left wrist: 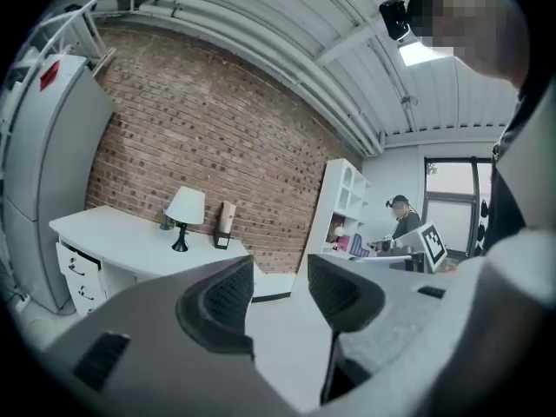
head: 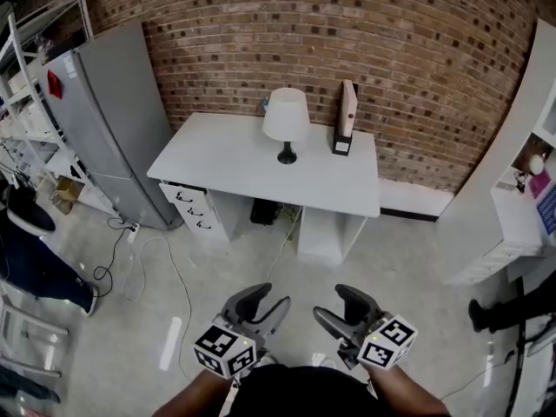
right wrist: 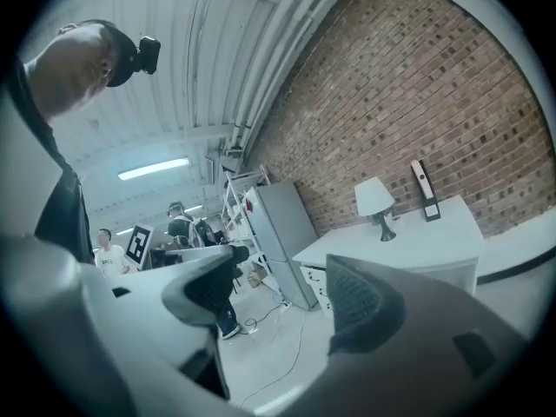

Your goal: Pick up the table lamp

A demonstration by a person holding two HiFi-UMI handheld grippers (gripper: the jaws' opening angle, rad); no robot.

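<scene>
A table lamp (head: 286, 122) with a white shade and a black base stands upright on the white desk (head: 226, 159) by the brick wall; the lamp (left wrist: 183, 215) also shows in the left gripper view, and the lamp (right wrist: 377, 203) in the right gripper view. Both grippers hang close to my body at the bottom of the head view, far from the desk. My left gripper (head: 262, 305) is open with nothing between its fingers. Beside it, my right gripper (head: 337, 307) is open and empty too.
A binder (head: 346, 116) stands upright on the desk right of the lamp. A grey fridge (head: 113, 120) stands left of the desk, with cables (head: 122, 250) on the floor beside it. White shelving (head: 530, 189) is at the right. People (right wrist: 178, 224) stand further back in the room.
</scene>
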